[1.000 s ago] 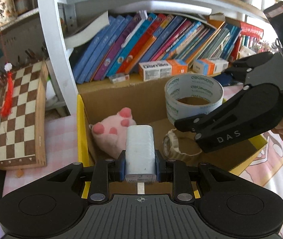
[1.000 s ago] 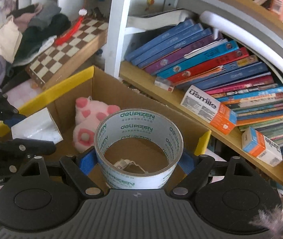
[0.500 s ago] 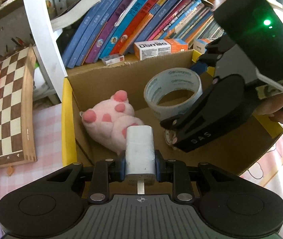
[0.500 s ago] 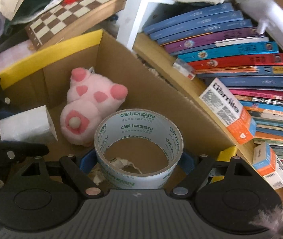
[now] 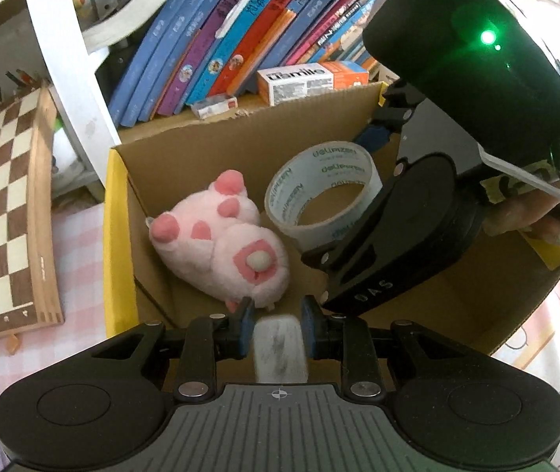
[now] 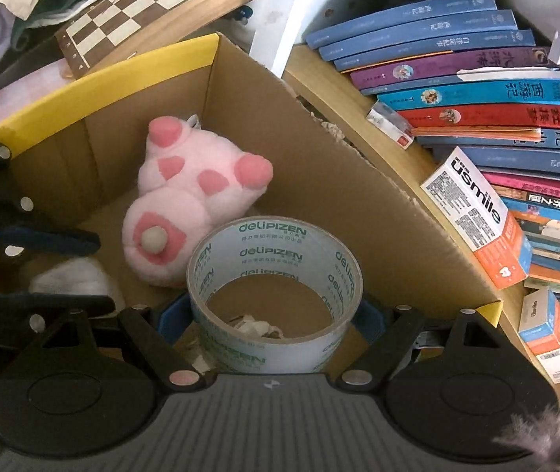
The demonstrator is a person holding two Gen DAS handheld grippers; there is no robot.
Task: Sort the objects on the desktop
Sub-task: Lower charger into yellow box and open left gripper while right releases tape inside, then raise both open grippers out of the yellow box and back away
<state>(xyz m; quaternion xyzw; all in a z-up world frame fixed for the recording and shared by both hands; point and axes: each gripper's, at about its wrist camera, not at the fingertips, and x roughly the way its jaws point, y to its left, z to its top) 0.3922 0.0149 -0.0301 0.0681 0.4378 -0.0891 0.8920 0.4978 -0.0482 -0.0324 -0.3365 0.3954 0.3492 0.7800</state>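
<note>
The left gripper (image 5: 276, 320) is clamped on one small white block (image 5: 280, 348), blurred, its blue pads pressing the block's two sides just above the floor of the cardboard box (image 5: 217, 145). The right gripper (image 6: 268, 314) is spread wide around one roll of clear tape (image 6: 276, 259), a blue pad tight against each side; the roll's band reads "delipizen" in green, printed again and again. Both tools reach down into the same brown corrugated box with yellow flaps, so both held things are inside it.

On the box floor lies one pink plush toy (image 5: 224, 236), soft and rounded, with darker pink paws and a cream pom tail, at eleven o'clock from the block and at nine o'clock from the tape in the left view. Through the roll's hole, something pale and crumpled shows on the floor; I cannot tell what it is.

Past the box at twelve o'clock, a row of books (image 5: 240, 31) leans on a wooden shelf, blue, purple and red spines. One white-and-orange carton (image 5: 303, 80) marked "usmile" lies before them. At nine o'clock a wooden chessboard (image 5: 0, 212) rests on pink checked cloth.
</note>
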